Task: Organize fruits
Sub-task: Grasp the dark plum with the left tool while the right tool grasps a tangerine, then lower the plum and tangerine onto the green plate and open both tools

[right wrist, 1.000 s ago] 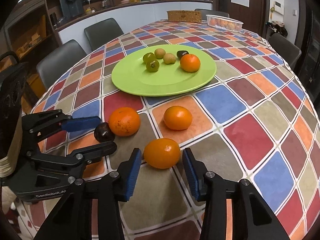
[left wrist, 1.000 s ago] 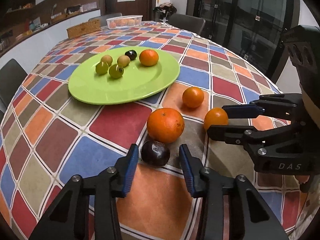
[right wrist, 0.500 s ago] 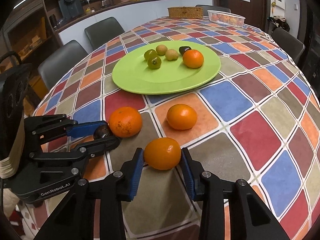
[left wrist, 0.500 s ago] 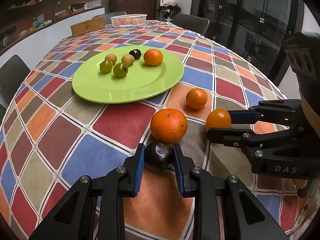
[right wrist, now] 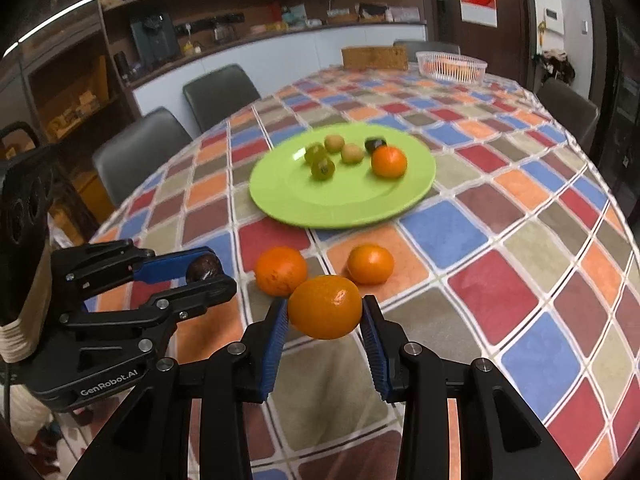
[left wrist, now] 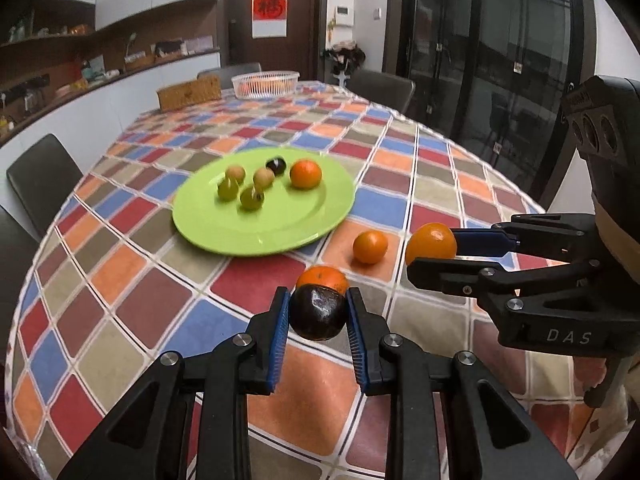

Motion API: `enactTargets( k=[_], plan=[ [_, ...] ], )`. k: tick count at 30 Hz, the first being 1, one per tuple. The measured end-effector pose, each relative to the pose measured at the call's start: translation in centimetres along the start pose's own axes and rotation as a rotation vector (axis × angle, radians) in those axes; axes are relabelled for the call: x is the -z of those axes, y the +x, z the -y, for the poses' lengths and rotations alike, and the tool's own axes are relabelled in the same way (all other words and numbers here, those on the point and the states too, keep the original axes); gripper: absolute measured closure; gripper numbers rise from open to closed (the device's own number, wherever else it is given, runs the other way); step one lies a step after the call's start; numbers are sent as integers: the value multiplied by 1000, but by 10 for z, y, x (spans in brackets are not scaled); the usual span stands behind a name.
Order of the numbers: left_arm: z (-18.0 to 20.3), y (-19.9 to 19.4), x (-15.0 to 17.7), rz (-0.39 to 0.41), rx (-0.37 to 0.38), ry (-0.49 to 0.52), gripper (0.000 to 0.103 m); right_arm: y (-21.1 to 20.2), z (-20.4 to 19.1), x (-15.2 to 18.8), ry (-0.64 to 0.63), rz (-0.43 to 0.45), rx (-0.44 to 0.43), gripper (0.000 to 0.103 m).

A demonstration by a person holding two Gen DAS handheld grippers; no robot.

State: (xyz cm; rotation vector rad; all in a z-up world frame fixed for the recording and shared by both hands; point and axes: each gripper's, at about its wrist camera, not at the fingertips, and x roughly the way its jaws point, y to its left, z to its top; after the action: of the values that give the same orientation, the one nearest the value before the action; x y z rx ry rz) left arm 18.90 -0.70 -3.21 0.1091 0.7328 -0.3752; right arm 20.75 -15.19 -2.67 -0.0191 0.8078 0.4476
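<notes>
Left gripper (left wrist: pixel 318 316) clamped on a dark plum (left wrist: pixel 318 312), clear of the cloth; right gripper (right wrist: pixel 325 314) clamped on an orange (right wrist: pixel 325 312), also lifted; green plate (right wrist: pixel 280 204) lies ahead of both sets of jaws, farther up the table; the left looks slightly nearer its rim, so likely that fruit goes first; two oranges left on the tablecloth (right wrist: pixel 480 304), one large (right wrist: pixel 281 270), one smaller (right wrist: pixel 371 263); the left view half hides the large one behind the plum; the right view shows both whole, plus the plum pinched side-on.
</notes>
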Motion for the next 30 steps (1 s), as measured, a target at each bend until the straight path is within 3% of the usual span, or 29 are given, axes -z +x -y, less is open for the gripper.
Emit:
enactTargets(
  k=[17, 30],
  plan=[
    [-11, -30, -46, 149, -55, -5, 75, -33, -10, -45, -32, 161, -23, 65],
    [-53, 5, -77, 118, -58, -56, 75, 0, -4, -97, -64, 168, -6, 65]
  ],
)
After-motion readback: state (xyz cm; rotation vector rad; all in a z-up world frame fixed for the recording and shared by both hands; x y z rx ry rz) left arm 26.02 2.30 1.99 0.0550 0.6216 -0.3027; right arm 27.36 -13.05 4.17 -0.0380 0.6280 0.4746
